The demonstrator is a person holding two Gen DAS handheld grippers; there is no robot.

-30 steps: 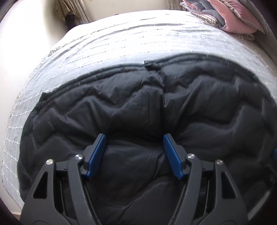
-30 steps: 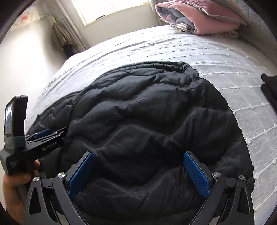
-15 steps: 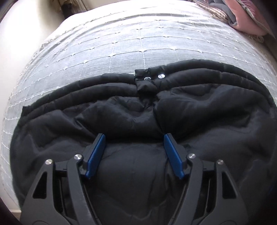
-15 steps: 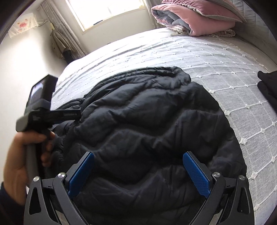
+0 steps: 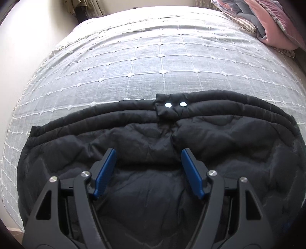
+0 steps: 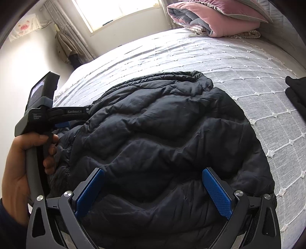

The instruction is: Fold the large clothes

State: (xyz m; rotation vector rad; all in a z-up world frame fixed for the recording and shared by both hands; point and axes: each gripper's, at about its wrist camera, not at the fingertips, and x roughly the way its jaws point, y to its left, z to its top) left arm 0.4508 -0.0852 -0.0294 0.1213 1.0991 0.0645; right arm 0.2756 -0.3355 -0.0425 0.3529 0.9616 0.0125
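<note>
Left wrist view: parted left claw (image 5: 148, 156) over black jacket (image 5: 229, 145).

Bare bedspread (image 5: 162, 63) lies open beyond the jacket (image 5: 153, 187) — wide room ahead of its collar edge and off to its right side (image 6: 267, 107). At the far right corner a folded pink quilt (image 6: 216, 17) blocks the way. A dark garment (image 6: 297, 92) sits at the right edge. The left gripper (image 6: 63, 122) crowds the jacket's left edge.
</note>
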